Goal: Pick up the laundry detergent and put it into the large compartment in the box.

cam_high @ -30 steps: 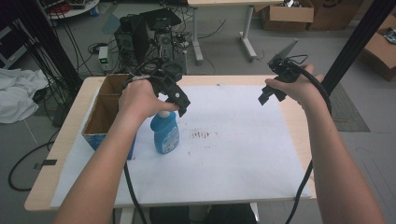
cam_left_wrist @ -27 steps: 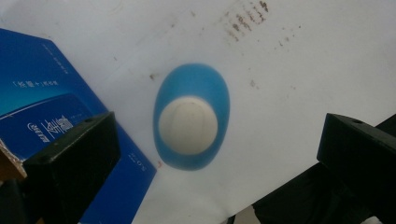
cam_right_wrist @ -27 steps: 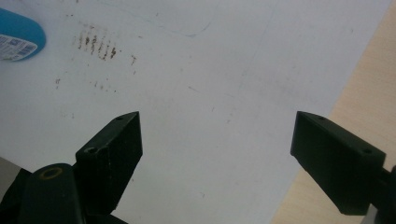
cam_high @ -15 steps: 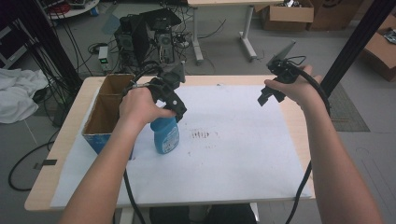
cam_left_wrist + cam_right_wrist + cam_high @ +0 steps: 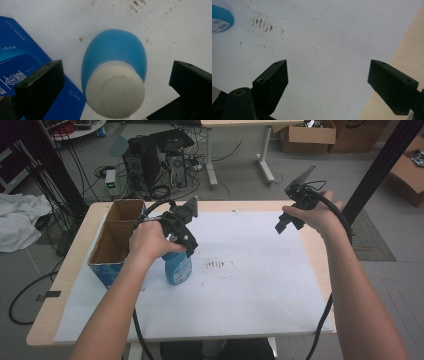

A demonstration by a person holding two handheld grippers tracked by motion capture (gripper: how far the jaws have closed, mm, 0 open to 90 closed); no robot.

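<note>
Left tongs [image 5: 186, 240] above blue bottle [image 5: 178, 268] — beside box [image 5: 107, 265].

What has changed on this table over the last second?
Very little. The left gripper has crept slightly toward the table's far edge above the blue bottle, open around its white cap without gripping. The bottle, the cardboard box and the raised, open right gripper stayed put.

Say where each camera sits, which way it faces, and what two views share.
High view: above the person's side, looking forward and down at the table; both forearms enter from below.
Left gripper view: rides the left gripper, looking straight down on the blue bottle; open jaws flank its white cap.
Right gripper view: rides the right gripper, looking down at white paper; jaws open.
Shared: the bottle appears in all three.
</note>
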